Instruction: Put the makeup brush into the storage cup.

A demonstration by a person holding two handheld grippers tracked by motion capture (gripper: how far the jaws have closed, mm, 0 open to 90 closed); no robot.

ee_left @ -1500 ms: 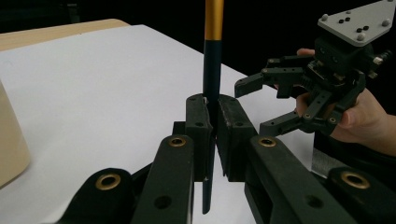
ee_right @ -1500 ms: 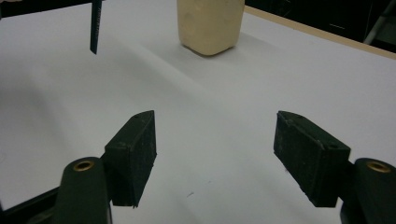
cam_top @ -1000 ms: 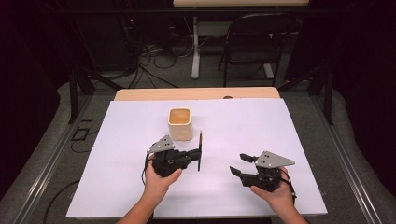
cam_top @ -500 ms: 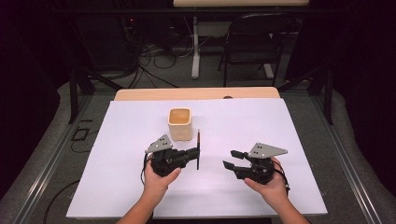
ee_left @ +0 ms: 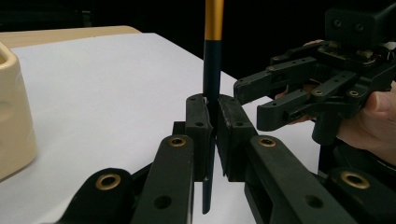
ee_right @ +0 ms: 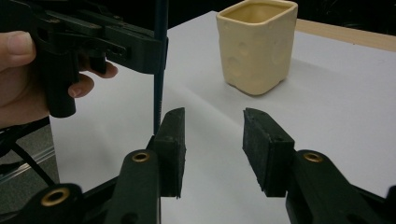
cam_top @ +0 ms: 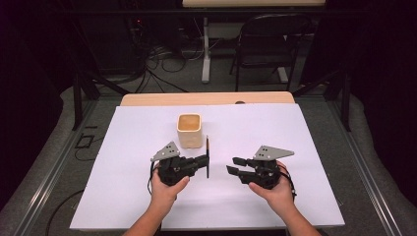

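The left tongs (ee_left: 212,135) are clamped on a dark, gold-banded pencil (ee_left: 212,70), already lifted beside the cream cup (cam_top: 190,130); the right tongs (ee_right: 212,140), spread, hover nearby. Placing it appears left.

Left tool (cam_top: 204,161) clamped (right tool (cam_top: 233,164) agape)

We see the left gripper (ee_left: 212,135) with its black jaws closed on a slim dark pencil with a gold upper band (ee_left: 212,70). The cream ceramic cup (ee_left: 14,116) stands at left on the white table (ee_left: 116,84); the right gripper (ee_left: 261,100), hand-held, gapes at right.
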